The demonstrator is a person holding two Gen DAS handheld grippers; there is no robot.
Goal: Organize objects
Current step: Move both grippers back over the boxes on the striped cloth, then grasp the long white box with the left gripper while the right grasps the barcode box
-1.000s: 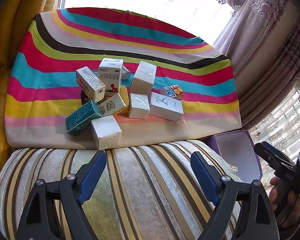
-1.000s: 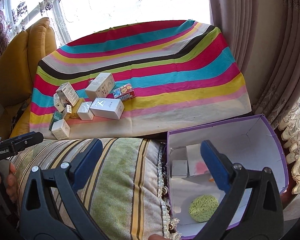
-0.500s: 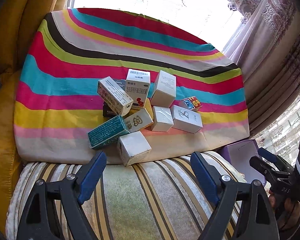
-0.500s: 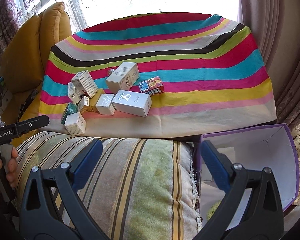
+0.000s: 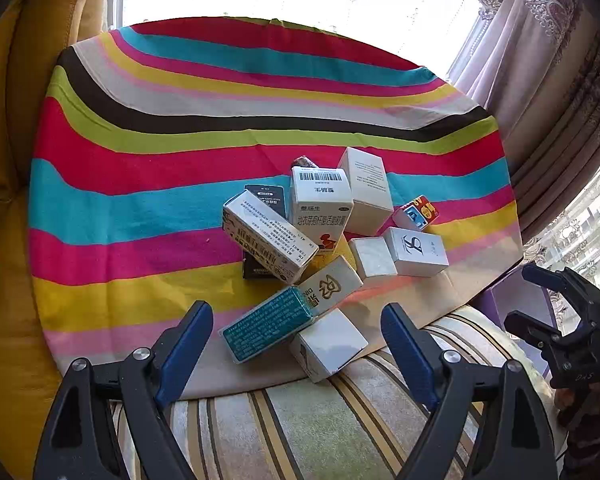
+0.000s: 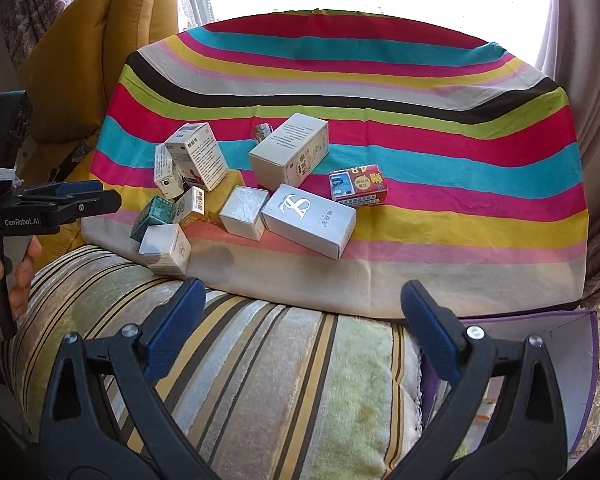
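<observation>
Boxes [image 5: 324, 248] lie heaped on the striped cloth [image 5: 180, 152]. Left gripper [image 5: 296, 340] and right gripper [image 6: 300, 316] both hang with fingers apart, holding nothing, near the cushion [image 6: 260, 360].

Left wrist view: low, close, looking forward over its spread left tongs [image 5: 296, 350] at the box pile [image 5: 324, 248], frame centre.
Right wrist view: farther back over the striped cushion [image 6: 260, 360], between the right tongs [image 6: 300, 328]; pile upper left.
Shared: pile, striped cloth [image 6: 440, 148], and each other's tongs at frame edges.
</observation>
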